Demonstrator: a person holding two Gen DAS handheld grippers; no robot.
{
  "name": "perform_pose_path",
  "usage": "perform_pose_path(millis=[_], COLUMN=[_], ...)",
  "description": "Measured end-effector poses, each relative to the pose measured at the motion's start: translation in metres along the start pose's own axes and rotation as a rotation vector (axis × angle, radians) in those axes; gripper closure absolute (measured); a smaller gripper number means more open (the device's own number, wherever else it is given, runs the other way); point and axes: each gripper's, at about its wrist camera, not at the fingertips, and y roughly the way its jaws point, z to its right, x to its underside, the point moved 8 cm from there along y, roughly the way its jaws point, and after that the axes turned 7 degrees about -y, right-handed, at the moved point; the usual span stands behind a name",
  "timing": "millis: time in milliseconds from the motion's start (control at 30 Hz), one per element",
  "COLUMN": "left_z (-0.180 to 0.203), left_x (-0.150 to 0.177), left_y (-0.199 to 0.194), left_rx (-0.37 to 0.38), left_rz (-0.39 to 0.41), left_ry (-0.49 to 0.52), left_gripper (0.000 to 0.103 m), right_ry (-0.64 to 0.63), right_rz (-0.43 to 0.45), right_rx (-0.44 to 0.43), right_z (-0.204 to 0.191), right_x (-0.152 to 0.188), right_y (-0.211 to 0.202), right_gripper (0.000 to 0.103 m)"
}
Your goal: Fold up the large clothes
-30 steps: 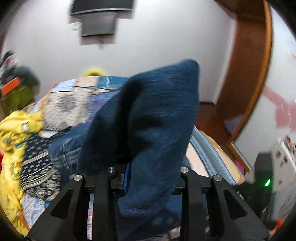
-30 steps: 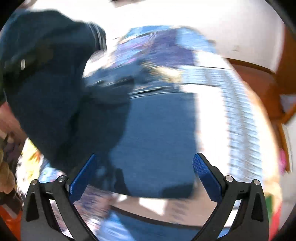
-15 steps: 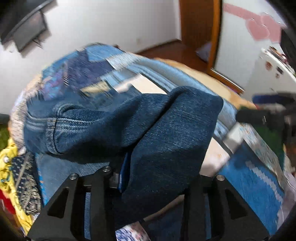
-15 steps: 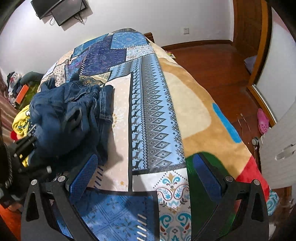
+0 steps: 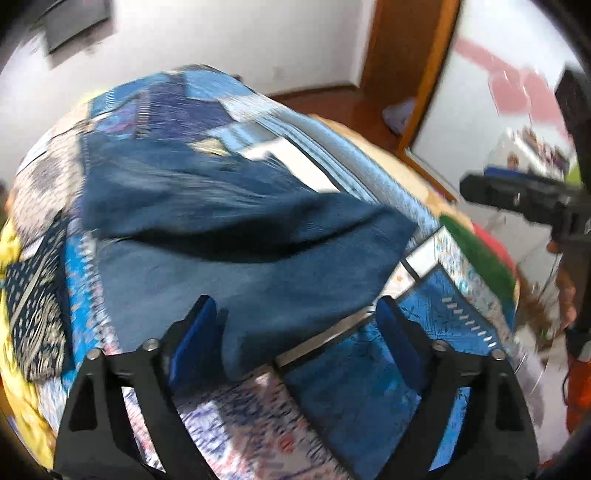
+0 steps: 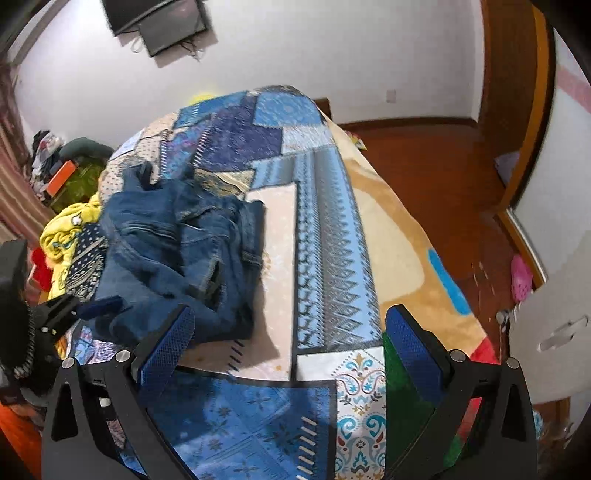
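Observation:
A pair of dark blue jeans (image 6: 177, 254) lies crumpled on the left side of a bed with a patterned blue blanket (image 6: 317, 229). In the left wrist view the jeans (image 5: 236, 251) spread just in front of my left gripper (image 5: 299, 332), which is open with a fold of denim lying between its blue pads, not pinched. My right gripper (image 6: 291, 350) is open and empty above the blanket, to the right of the jeans. The left gripper also shows at the left edge of the right wrist view (image 6: 55, 314).
Yellow and patterned clothes (image 6: 70, 240) are piled at the bed's left edge. A wooden floor (image 6: 436, 158) and door frame (image 6: 532, 110) lie to the right. A screen (image 6: 159, 22) hangs on the far white wall. A white cabinet (image 6: 554, 332) stands at right.
My left gripper has opened and let go of the jeans, which dropped onto the bed. The right gripper stayed open and shifted slightly over the blanket.

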Motion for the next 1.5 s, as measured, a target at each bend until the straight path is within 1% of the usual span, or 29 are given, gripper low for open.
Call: perform_pose_path(millis=[67, 133, 200, 233, 267, 400, 467, 533, 600, 667, 733, 800, 867, 900, 967, 1000, 1033, 1067, 1100, 1133, 1233, 1300, 1367, 1400, 1433, 1500], left_z=[-0.023, -0.054, -0.088, -0.099, -0.113, -0.160, -0.176, -0.183, -0.189, -0.194, -0.196, -0.196, -0.196, -0.195, -0.192, -0.191, -0.191, -0.192, -0.192, -0.191, -0.189, -0.183, -0.172, -0.164, -0.157, -0.141], left_x=[-0.001, -0.003, -0.003, -0.002, -0.001, 0.005, 0.011, 0.017, 0.021, 0.024, 0.026, 0.026, 0.025, 0.025, 0.025, 0.025, 0.025, 0.025, 0.025, 0.025, 0.020, 0.013, 0.004, -0.002, -0.006, -0.012], left_y=[-0.017, -0.029, -0.038, -0.038, -0.037, -0.017, -0.001, 0.016, 0.024, 0.027, 0.028, 0.028, 0.027, 0.027, 0.026, 0.026, 0.026, 0.027, 0.026, 0.025, 0.020, 0.014, 0.005, 0.001, -0.003, -0.006], left_rx=[-0.009, -0.057, -0.131, -0.151, -0.167, -0.170, -0.178, -0.168, -0.144, -0.110, -0.082, -0.086, -0.102, -0.111, -0.128, -0.135, -0.143, -0.150, -0.155, -0.159, -0.191, -0.193, -0.180, -0.177, -0.175, -0.181], left_rz=[0.031, 0.062, 0.083, 0.082, 0.077, 0.036, 0.008, -0.022, -0.001, 0.009, 0.006, 0.005, 0.009, 0.014, 0.017, 0.017, 0.017, 0.016, 0.014, 0.012, 0.009, 0.018, 0.045, 0.059, 0.068, 0.078], left_ry=[-0.054, -0.103, -0.139, -0.153, -0.177, -0.301, -0.347, -0.372, -0.417, -0.453, -0.464, -0.455, -0.433, -0.419, -0.401, -0.395, -0.393, -0.392, -0.390, -0.389, -0.369, -0.346, -0.321, -0.303, -0.284, -0.237], left_gripper=[0.012, 0.009, 0.008, 0.008, 0.008, 0.008, 0.008, 0.007, 0.000, 0.000, 0.000, 0.000, 0.000, 0.000, 0.000, 0.000, 0.000, 0.000, 0.000, 0.000, 0.000, 0.000, 0.000, 0.000, 0.000, 0.000], right_ry=[-0.035, -0.080, -0.121, -0.147, -0.174, -0.293, -0.337, -0.354, -0.359, -0.372, -0.392, -0.403, -0.370, -0.328, -0.240, -0.176, -0.148, -0.115, -0.099, -0.094, -0.088, -0.101, -0.113, -0.128, -0.145, -0.181], right_rz=[0.016, 0.023, 0.016, 0.007, 0.000, -0.049, -0.076, -0.108, -0.147, -0.178, -0.198, -0.178, -0.120, -0.088, -0.057, -0.062, -0.079, -0.115, -0.141, -0.153, -0.144, -0.104, -0.067, -0.052, -0.049, -0.063], right_rx=[-0.006, -0.016, -0.028, -0.035, -0.045, -0.093, -0.121, -0.145, -0.168, -0.166, -0.129, -0.063, 0.007, 0.040, 0.092, 0.129, 0.153, 0.208, 0.238, 0.238, 0.171, 0.114, 0.063, 0.023, -0.011, -0.067], right_z=[-0.012, -0.029, -0.046, -0.057, -0.067, -0.111, -0.130, -0.144, -0.153, -0.157, -0.154, -0.143, -0.120, -0.105, -0.075, -0.051, -0.039, -0.018, -0.004, 0.002, 0.005, -0.007, -0.020, -0.031, -0.041, -0.060], right_x=[-0.006, -0.013, -0.018, -0.021, -0.023, -0.029, -0.032, -0.035, -0.039, -0.042, -0.047, -0.058, -0.071, -0.077, -0.083, -0.083, -0.082, -0.076, -0.070, -0.066, -0.056, -0.055, -0.059, -0.058, -0.060, -0.053], right_y=[-0.002, 0.000, 0.006, 0.012, 0.018, 0.049, 0.065, 0.078, 0.095, 0.108, 0.119, 0.125, 0.121, 0.117, 0.111, 0.111, 0.113, 0.115, 0.116, 0.115, 0.098, 0.077, 0.065, 0.058, 0.059, 0.059], right_gripper=[0.000, 0.000, 0.000, 0.000, 0.000, 0.000, 0.000, 0.000, 0.000, 0.000, 0.001, 0.001, 0.001, 0.001, 0.001, 0.001, 0.001, 0.001, 0.001, 0.002, 0.002, 0.001, 0.001, 0.001, 0.001, 0.001])
